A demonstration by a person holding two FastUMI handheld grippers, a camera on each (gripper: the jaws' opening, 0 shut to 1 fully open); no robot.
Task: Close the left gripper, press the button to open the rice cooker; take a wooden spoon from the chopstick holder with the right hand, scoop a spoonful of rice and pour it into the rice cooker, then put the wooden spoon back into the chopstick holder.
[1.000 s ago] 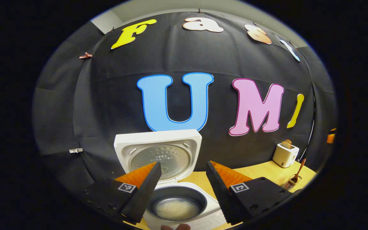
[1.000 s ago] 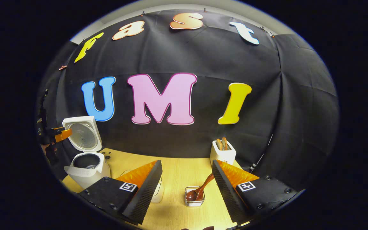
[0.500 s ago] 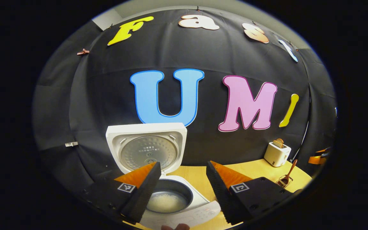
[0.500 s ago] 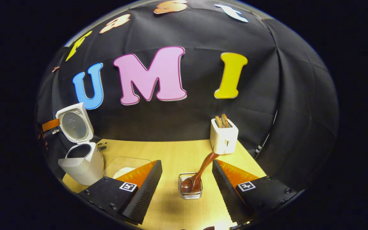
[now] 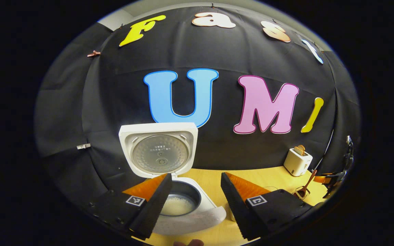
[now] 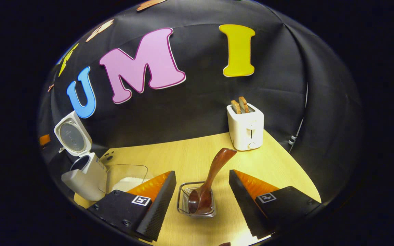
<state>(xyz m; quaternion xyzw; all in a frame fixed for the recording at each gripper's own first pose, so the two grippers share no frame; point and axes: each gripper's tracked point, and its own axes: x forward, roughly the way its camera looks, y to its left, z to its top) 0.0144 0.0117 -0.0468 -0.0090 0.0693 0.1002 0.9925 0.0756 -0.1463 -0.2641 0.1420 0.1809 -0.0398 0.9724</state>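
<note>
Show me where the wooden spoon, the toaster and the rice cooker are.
wooden spoon (image 6: 217,167), right gripper view, mid handle.
toaster (image 6: 245,128), right gripper view, front face.
rice cooker (image 5: 159,153), left gripper view, inside of the raised lid.

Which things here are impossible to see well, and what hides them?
- Rice container, right gripper view: front part hidden behind the right tongs' own finger.
- Rice cooker pot, left gripper view: left part covered by the left tongs' finger.
- Chopstick holder, left gripper view: too small for detail.
</note>
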